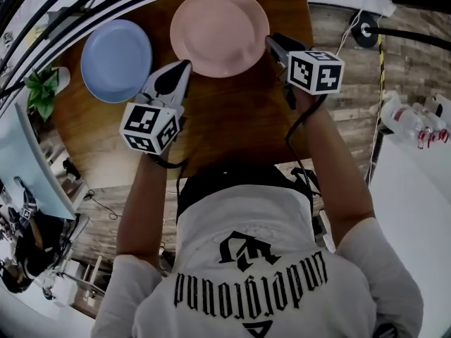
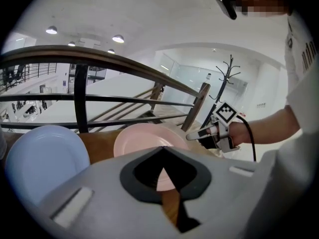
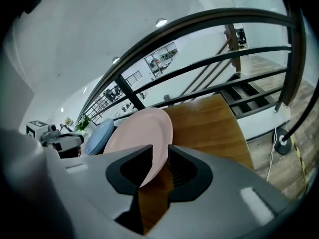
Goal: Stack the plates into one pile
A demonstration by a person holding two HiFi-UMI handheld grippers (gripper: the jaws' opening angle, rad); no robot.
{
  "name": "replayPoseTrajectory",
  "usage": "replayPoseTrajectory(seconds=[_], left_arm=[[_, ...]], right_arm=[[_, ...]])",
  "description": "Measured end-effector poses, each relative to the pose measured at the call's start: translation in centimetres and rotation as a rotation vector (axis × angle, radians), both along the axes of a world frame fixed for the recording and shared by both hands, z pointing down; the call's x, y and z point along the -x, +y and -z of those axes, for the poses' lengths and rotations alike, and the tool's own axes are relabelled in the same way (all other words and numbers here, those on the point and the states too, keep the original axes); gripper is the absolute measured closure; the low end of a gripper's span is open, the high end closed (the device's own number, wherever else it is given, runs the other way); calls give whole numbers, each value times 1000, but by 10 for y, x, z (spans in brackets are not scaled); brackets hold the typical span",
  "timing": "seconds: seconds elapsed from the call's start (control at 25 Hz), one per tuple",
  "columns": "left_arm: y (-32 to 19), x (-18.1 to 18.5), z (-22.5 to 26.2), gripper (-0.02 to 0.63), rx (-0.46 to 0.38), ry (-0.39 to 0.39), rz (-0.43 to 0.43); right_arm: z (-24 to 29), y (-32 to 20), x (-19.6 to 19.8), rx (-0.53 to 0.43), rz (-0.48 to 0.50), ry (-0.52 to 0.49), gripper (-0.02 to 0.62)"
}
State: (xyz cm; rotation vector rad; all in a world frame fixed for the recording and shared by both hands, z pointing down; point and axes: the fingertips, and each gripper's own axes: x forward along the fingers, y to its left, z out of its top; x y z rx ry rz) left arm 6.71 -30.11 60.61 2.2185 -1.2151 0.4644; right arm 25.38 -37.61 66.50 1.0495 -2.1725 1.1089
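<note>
One pink plate (image 1: 219, 30), one blue plate (image 1: 115, 60), making two plates; one wooden table (image 1: 232, 122); one potted plant (image 1: 42, 90).

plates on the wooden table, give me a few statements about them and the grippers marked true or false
1. The pink plate lies on top of the blue plate. False: they lie side by side on the wooden table, with a gap between them.
2. The right gripper has its jaws apart, pointing at the pink plate's rim. True.
3. The left gripper is holding the blue plate. False: its jaws are together with nothing between them, and it is short of both plates.
4. In the head view, a green plant shows to the left of the blue plate. True.
</note>
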Motion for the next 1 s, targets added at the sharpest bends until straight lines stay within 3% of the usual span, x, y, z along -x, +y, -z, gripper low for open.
replayPoseTrajectory(seconds=[0.72,1.0], left_arm=[[2,4,-22,560,24,2,22],[9,9,-22,560,23,0,33]], right_arm=[[-41,-20,11,139,-89,-64,523],[-42,-25,9,156,-146,-94,568]])
